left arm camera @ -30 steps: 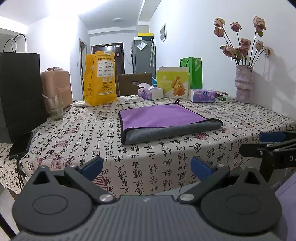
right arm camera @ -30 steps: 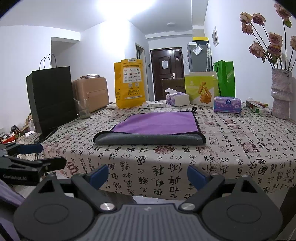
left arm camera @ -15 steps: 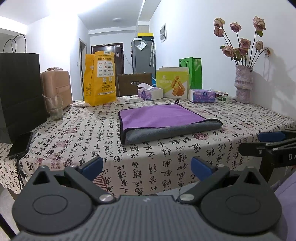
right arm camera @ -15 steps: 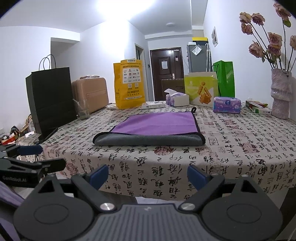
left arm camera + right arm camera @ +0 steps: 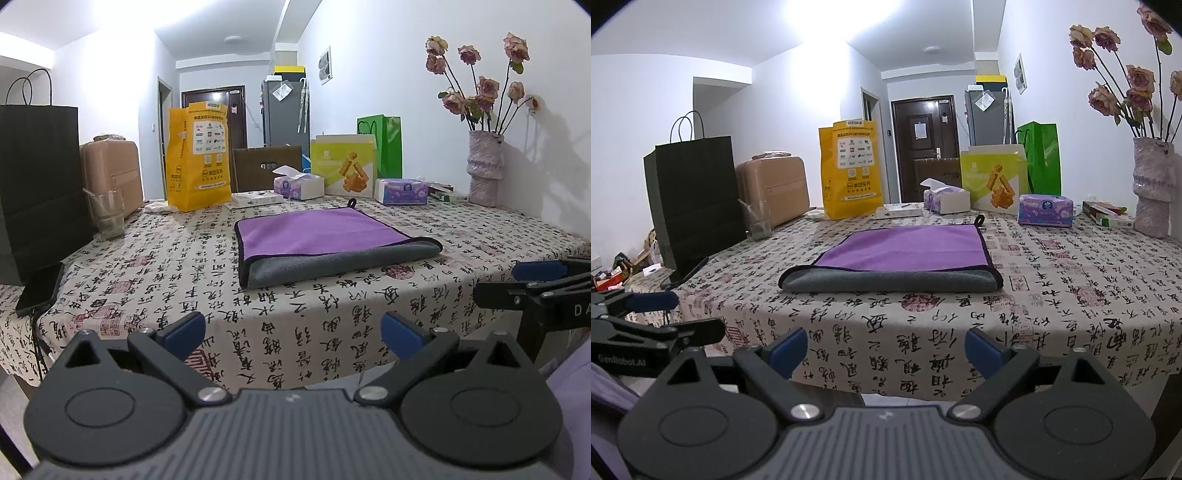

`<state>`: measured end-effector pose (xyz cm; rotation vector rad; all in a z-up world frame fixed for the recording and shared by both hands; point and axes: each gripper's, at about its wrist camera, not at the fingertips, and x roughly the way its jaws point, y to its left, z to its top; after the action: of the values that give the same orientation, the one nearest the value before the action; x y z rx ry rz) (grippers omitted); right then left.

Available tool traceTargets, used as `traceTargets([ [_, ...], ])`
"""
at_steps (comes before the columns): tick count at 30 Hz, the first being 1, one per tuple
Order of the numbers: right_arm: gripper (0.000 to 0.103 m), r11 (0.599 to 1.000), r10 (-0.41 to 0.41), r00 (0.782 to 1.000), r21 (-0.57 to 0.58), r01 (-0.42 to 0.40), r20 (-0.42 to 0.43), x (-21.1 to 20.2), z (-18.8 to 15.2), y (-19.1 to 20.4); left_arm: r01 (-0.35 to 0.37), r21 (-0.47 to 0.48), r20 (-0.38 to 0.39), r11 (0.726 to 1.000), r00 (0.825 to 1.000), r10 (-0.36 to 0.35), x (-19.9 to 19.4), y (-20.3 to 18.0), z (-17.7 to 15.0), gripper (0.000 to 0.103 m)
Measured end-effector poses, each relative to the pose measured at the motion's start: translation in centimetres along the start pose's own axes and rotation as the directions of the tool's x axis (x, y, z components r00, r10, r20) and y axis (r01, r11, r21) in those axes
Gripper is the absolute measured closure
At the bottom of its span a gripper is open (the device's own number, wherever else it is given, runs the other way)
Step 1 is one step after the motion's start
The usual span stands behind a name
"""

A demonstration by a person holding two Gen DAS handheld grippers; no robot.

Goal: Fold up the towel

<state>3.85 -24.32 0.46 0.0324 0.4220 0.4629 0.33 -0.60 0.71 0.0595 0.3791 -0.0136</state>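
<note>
Nothing moved: spread tongs (image 5: pixel 291 334) hover off towel's (image 5: pixel 325 240) folded edge.

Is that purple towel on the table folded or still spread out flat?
Folded once. The towel lies doubled on the tablecloth: a rounded grey fold faces the camera, purple layer on top. Neither gripper touches it.

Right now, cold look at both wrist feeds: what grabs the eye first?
The purple towel, folded with a grey roll along its near edge, lies flat mid-table on the calligraphy-print tablecloth. Both grippers, left and right, hover open short of the table edge, holding nothing. A vase of dried roses stands at the far right by the wall.
</note>
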Motion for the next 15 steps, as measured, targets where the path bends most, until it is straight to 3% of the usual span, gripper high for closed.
traceTargets([
  [15, 0.011, 1.000, 0.005, 1.000, 0.003, -0.005, -0.005, -0.05, -0.28, 0.22, 0.004, -0.003, 0.001, 1.000, 1.000, -0.004, -0.13, -0.04, 0.20, 0.000],
])
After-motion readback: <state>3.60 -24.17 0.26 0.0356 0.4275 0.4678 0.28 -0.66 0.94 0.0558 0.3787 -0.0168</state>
